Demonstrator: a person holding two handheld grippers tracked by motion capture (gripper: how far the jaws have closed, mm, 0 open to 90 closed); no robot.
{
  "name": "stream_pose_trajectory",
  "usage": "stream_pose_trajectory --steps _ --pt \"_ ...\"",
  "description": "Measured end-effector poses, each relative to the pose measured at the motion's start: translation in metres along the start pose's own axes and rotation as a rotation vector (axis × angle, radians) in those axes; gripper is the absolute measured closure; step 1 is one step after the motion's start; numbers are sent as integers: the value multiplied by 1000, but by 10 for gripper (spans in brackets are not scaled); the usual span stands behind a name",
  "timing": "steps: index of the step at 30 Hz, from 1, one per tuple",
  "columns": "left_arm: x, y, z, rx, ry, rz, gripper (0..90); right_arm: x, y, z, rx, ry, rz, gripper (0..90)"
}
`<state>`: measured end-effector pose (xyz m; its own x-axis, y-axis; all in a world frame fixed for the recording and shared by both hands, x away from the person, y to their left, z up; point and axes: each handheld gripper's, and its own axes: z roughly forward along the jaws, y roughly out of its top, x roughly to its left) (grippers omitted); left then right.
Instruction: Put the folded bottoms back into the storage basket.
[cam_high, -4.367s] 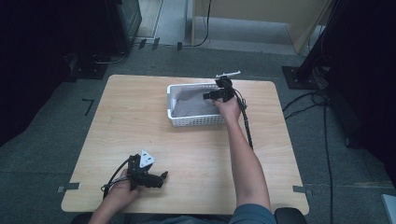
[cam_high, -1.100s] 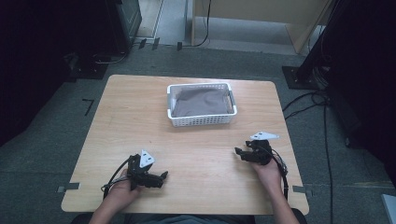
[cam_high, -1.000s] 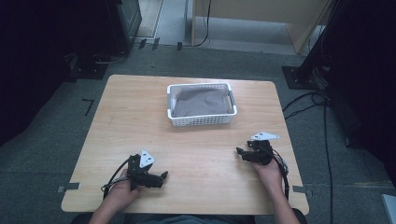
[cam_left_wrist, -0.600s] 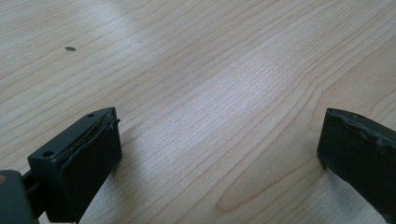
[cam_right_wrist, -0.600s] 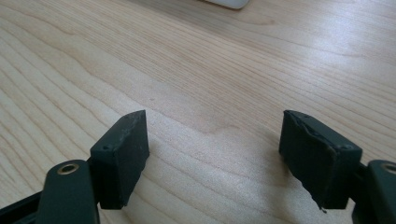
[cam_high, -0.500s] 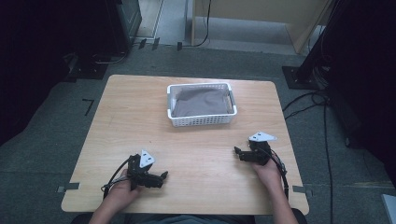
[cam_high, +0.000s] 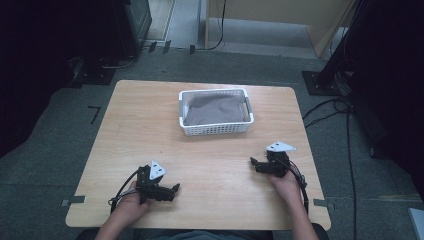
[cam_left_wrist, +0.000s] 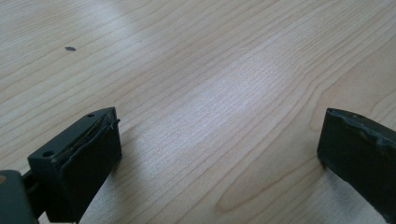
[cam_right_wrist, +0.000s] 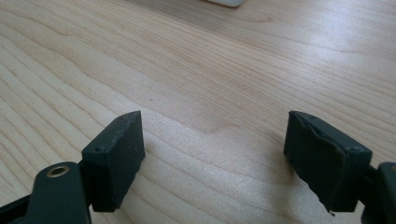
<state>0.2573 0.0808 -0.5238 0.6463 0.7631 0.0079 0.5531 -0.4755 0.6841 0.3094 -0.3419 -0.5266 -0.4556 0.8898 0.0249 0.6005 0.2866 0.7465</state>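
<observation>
Wooden table (cam_high: 150, 130), white basket (cam_high: 216, 128) atop, grey carpet floor (cam_high: 55, 125), dark surroundings

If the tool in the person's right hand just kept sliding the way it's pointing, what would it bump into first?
Probably nothing on the table. The right tool points left across bare wood, its jaws open and empty. The white basket sits farther back, off that line. The left tool lies nearer the person, though depth is hard to judge.
</observation>
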Motion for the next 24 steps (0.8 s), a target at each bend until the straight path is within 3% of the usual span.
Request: stream_pose_trajectory --steps 19,24 --pt "0 0 0 0 0 0 0 2 0 0 6 -6 4 169" --pt "0 0 0 0 0 0 0 2 0 1 16 -27 20 107"
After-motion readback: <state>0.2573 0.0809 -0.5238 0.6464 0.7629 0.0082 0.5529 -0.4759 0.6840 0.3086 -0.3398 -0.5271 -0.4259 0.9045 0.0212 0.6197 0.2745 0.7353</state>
